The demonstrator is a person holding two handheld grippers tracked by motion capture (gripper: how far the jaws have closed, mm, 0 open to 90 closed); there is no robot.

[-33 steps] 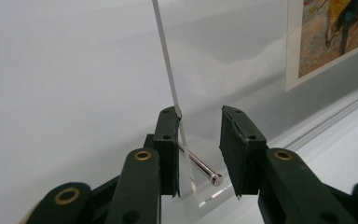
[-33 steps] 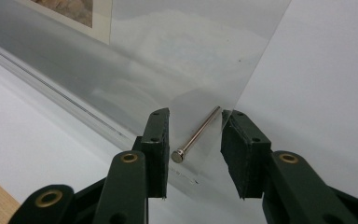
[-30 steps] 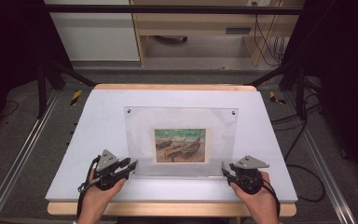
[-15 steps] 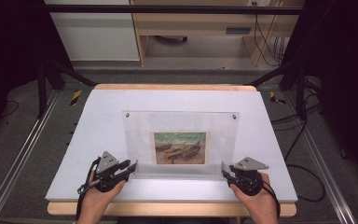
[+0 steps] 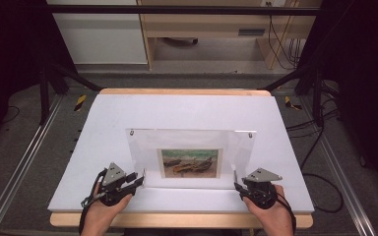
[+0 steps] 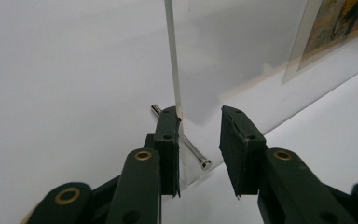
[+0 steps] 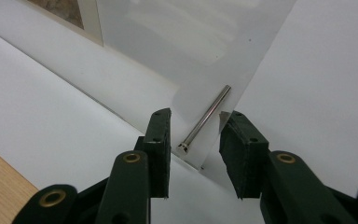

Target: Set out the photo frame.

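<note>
**Acrylic frame stood upright, both grippers at its near bottom corners**

The clear acrylic picture frame (image 5: 191, 158) stands near the middle of the white table (image 5: 187, 110), a little toward the near edge, with its picture (image 5: 190, 163) facing the person. As a judgement, the raising looks nearly done: the panel is close to upright on its metal leg pins (image 7: 204, 120), and what is left is letting go and backing off. The left gripper (image 5: 139, 179) sits at the frame's lower left corner, its jaws apart, one jaw touching the panel edge. The right gripper (image 5: 237, 186) sits at the lower right corner, jaws apart around the pin and corner. The frame's long axis runs left to right, its face pointing near.
</note>
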